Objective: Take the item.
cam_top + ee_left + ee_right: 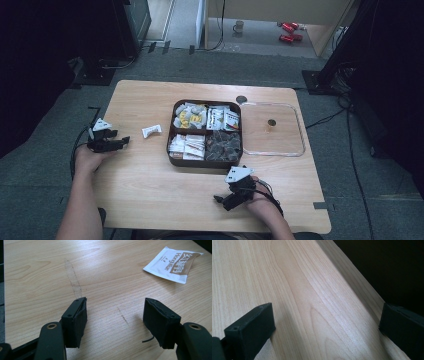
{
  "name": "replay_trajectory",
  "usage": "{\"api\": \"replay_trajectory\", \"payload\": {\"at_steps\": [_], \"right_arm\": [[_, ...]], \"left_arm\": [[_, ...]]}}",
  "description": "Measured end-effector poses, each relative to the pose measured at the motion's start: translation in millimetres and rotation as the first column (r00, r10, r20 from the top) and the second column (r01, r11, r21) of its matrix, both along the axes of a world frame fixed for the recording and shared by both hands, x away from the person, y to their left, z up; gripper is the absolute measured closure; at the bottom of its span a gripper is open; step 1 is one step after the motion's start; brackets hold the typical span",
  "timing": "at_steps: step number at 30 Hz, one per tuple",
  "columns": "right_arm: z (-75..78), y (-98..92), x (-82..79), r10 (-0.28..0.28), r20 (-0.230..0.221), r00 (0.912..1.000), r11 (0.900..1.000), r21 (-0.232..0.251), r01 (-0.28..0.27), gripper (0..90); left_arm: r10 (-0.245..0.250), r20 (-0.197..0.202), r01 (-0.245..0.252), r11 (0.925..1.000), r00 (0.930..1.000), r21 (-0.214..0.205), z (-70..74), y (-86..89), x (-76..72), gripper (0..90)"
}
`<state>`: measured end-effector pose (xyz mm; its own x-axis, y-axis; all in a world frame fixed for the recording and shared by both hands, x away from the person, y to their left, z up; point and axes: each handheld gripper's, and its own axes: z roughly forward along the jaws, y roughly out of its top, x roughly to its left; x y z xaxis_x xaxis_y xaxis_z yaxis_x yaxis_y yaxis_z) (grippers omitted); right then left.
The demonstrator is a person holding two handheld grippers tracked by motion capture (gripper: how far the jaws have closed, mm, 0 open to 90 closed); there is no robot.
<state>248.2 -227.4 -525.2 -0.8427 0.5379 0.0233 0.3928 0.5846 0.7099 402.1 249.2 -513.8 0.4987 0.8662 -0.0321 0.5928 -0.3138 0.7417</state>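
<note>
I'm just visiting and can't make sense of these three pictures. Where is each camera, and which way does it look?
High view: fixed above the person's side, looking forward and down on the table, the brown tray and clear lid; both forearms, left gripper and right gripper show.
Left gripper view: rides that gripper, looking along its open jaws at the sachet.
Right gripper view: rides that gripper, looking across bare wood to the table's edge.
Shared: the high and left gripper views both show the sachet.
</note>
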Motion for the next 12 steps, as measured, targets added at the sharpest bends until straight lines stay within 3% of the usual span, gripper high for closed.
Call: {"api": "replay_trajectory", "payload": {"at_steps": [12], "right_arm": [[0.0, 0.0, 0.1, 0.001, 0.0, 1.0, 1.0, 0.0, -0.001, 0.0]], "left_arm": [[0.0, 0.015, 0.0, 0.9999, 0.9999, 0.015, -2.1, -4.9, -2.2, 28.8]]}}
